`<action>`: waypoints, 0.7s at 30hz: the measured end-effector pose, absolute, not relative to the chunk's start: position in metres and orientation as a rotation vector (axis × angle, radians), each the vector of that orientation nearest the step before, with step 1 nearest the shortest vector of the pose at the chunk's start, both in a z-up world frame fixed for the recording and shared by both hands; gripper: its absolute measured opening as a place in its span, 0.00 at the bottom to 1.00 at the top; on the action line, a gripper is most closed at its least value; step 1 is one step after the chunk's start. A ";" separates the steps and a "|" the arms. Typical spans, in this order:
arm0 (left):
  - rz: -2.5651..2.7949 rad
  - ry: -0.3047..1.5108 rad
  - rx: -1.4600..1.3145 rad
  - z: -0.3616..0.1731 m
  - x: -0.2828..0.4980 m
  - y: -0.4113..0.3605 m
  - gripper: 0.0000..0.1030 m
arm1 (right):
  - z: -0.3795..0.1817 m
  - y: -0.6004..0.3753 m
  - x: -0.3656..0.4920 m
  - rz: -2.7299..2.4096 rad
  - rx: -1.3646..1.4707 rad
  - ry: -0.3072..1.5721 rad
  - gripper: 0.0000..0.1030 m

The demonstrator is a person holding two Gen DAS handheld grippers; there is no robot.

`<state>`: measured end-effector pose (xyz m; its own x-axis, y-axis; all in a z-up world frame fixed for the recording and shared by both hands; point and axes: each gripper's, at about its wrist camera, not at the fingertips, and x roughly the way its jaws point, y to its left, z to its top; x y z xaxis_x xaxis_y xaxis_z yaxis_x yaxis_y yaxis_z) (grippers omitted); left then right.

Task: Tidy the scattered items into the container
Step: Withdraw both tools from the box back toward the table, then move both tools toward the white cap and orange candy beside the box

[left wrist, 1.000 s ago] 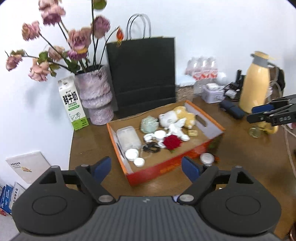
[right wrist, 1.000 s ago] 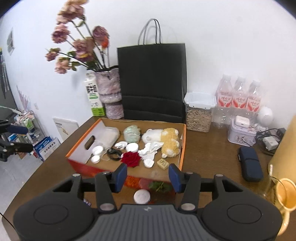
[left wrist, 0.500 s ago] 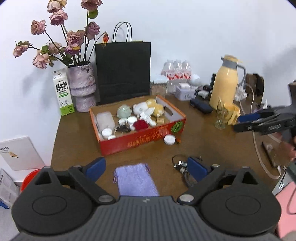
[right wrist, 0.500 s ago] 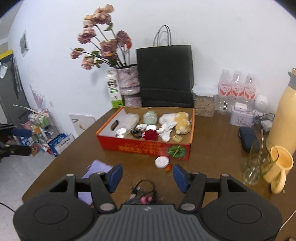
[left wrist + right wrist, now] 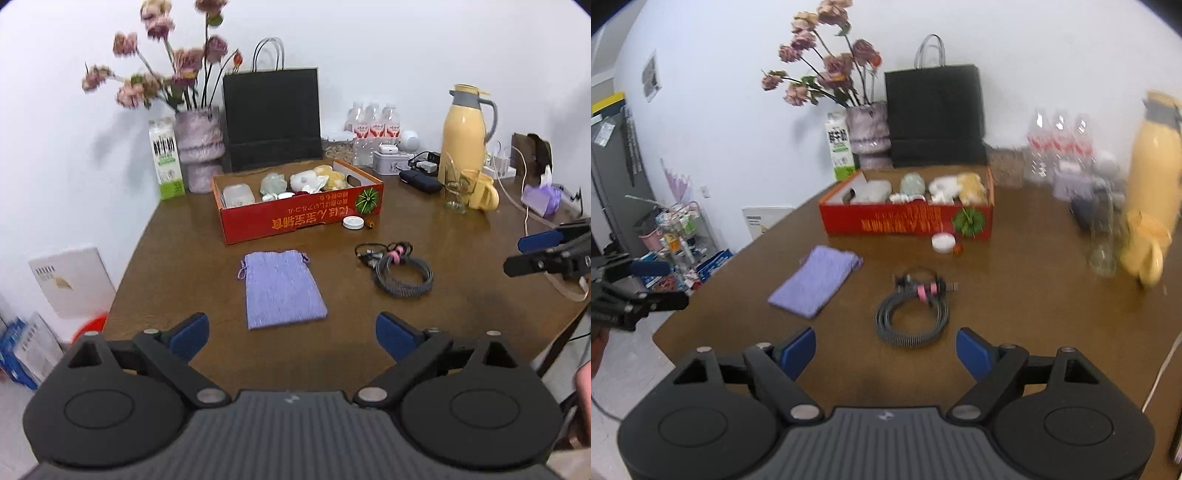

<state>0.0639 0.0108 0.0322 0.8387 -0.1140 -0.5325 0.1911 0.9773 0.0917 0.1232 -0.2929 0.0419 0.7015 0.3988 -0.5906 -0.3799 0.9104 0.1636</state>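
Left wrist view: left gripper (image 5: 291, 330) with jaws opening, nothing between them, above the near table (image 5: 461, 310) edge. Purple drawstring pouch (image 5: 282, 290) lies flat just beyond; coiled grey cable (image 5: 402, 271) to its right. Red cardboard box (image 5: 301, 218) farther back holds small items; white lid (image 5: 352, 222) rests at its near right corner.

Right wrist view: right gripper (image 5: 886, 352) likewise opening and empty, the coiled grey cable (image 5: 911, 321) just ahead, the pouch (image 5: 814, 280) to the left.

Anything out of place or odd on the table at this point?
Yes: a purple pouch, a coiled cable and a white lid lie on the table outside the red box. Nothing looks spilled or damaged.
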 end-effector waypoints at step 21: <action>-0.107 0.528 0.078 -0.031 0.041 -0.047 0.98 | -0.026 -0.233 0.079 0.256 -0.038 0.613 0.81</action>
<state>0.0407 -0.0473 -0.0314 0.8586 -0.0813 -0.5062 0.1213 0.9915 0.0465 0.0785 -0.2328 -0.0258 0.7875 0.2266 -0.5732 -0.2493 0.9676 0.0401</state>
